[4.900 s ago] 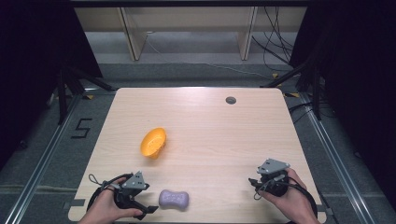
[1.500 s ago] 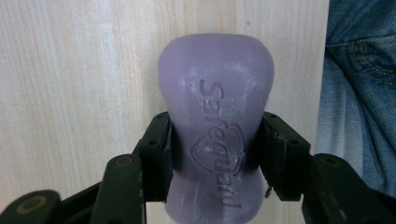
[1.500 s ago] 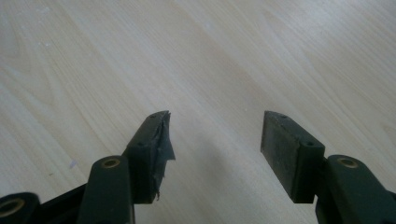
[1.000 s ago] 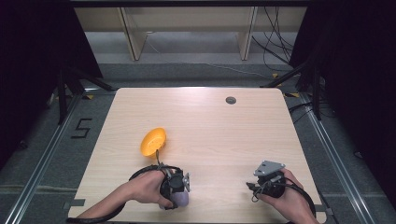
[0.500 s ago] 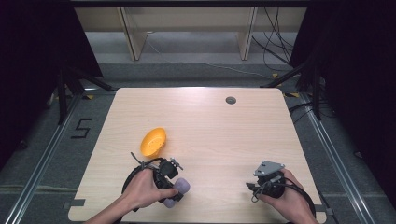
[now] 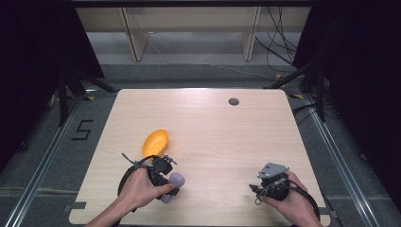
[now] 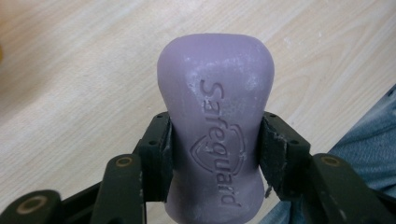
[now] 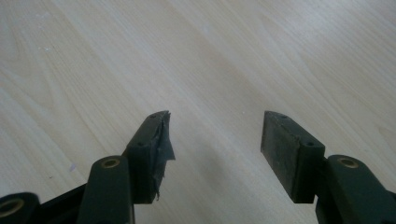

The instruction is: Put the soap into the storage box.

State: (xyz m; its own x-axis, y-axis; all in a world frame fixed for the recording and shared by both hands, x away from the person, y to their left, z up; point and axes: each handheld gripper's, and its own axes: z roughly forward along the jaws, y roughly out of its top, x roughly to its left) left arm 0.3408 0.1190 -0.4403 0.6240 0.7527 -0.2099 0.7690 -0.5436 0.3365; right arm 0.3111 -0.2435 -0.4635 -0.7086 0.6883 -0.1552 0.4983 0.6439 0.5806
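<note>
In the high view, the left gripper [image 6: 166, 177] is seen near the front edge of the table [image 6: 213, 127], held in the person's left hand [image 6: 139, 189]. A purple soap bar [image 6: 171, 185] is clamped between its jaws, just in front of an orange bowl [image 6: 155, 142] that lies tilted on the wood. The right gripper [image 6: 270, 182] is held in the right hand [image 6: 291, 201] near the front right of the table, well apart from the soap. A small dark round hole [image 6: 233, 101] is seen near the far edge, and the figure "5" [image 6: 81, 129] is marked on the floor left of the table.

In the left gripper view, detail is given that the high view lacks: the soap bar [image 7: 215, 130] is pressed on both narrow sides by the black pads [image 7: 161, 158], and the embossed word "Safeguard" with a shield emblem can be read along its face. White scuffing is visible near its far end. A patch of blue fabric [image 7: 369, 135] is seen at the right edge.

In the right gripper view, the jaws of the right gripper [image 8: 215, 116] stand wide apart with nothing between them, above bare wood. A frayed strip of tape is seen on the left pad [image 8: 161, 140].
</note>
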